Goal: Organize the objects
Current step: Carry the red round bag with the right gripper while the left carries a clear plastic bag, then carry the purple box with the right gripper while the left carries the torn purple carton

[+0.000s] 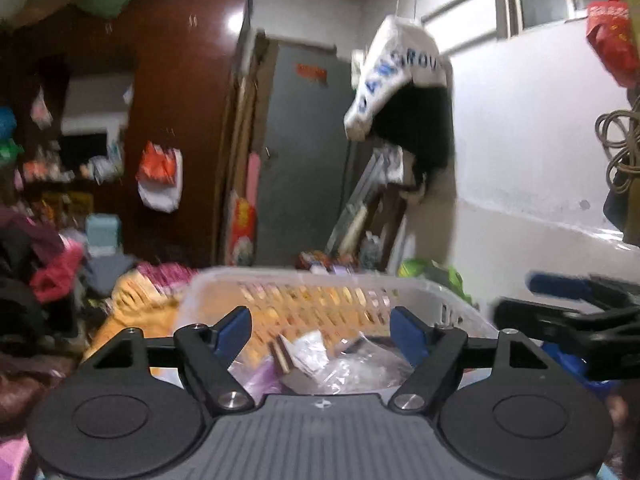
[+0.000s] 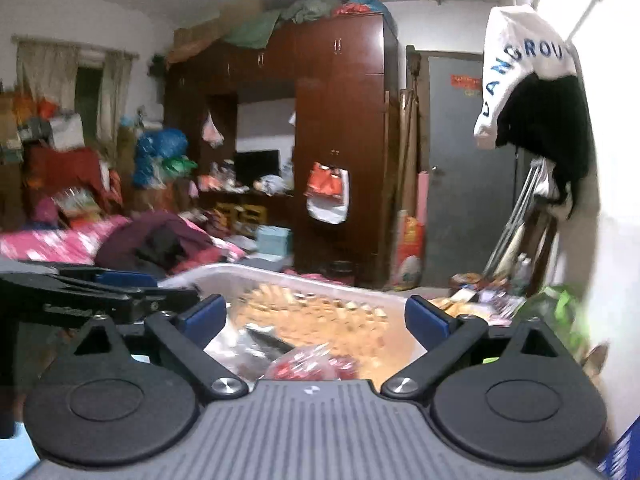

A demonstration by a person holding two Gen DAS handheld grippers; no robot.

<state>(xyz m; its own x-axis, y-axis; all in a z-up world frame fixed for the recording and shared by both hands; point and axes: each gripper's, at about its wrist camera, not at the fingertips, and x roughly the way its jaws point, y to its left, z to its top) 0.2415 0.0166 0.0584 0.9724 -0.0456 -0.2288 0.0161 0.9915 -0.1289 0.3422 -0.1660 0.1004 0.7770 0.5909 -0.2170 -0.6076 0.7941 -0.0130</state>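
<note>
Your left gripper (image 1: 322, 330) sits low in the centre of its frame with its blue-padded jaws spread wide and nothing between them. Beyond them the white slatted basket (image 1: 436, 292) fills the lower middle, with clear plastic bags (image 1: 360, 368) lying inside. Your right gripper (image 2: 316, 318) is also spread wide and grips nothing, above the same basket (image 2: 240, 274), where a red packet (image 2: 308, 366) lies at its near end. At the right edge of the left view, your right gripper shows beside the basket.
</note>
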